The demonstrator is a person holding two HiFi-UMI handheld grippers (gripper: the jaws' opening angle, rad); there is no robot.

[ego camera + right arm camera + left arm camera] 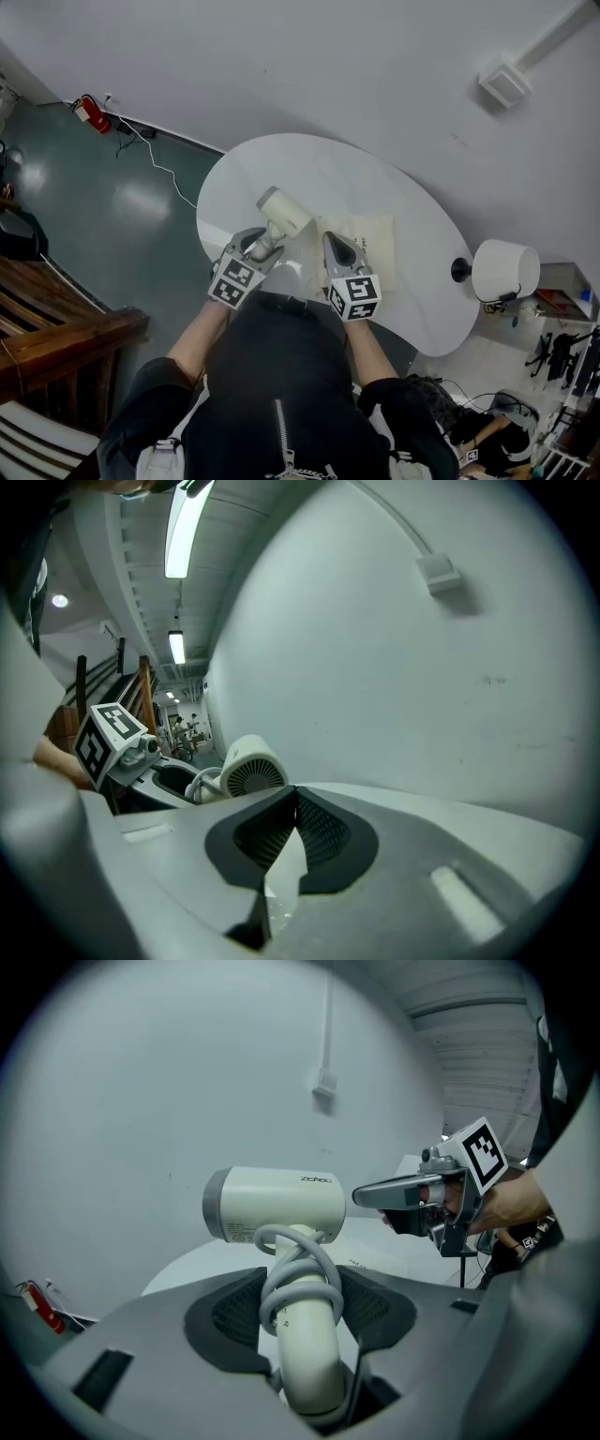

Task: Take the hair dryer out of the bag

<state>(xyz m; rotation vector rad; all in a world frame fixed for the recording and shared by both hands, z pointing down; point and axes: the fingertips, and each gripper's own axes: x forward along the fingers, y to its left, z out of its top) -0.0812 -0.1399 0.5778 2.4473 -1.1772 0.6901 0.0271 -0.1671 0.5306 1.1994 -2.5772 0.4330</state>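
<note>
A cream hair dryer [284,214] hangs above the white oval table [309,164], its grey cord wound round the handle [302,1312]. My left gripper [262,246] is shut on that handle, with the barrel [277,1206] lying crosswise above the jaws. The bag [373,242] lies flat and pale on the table, to the right of the dryer. Over the bag's near edge my right gripper [336,246] is shut with nothing in it; its tips meet [295,799]. The right gripper view shows the dryer's rear grille [251,769] to the left, and the left gripper view shows the right gripper [375,1194] beside the dryer.
A white wall curves close behind the table. A white drum-shaped lamp [504,270] stands past the table's right end. On the floor to the left are a wooden railing [56,328], a red fire extinguisher [92,112] and a loose cable [159,167].
</note>
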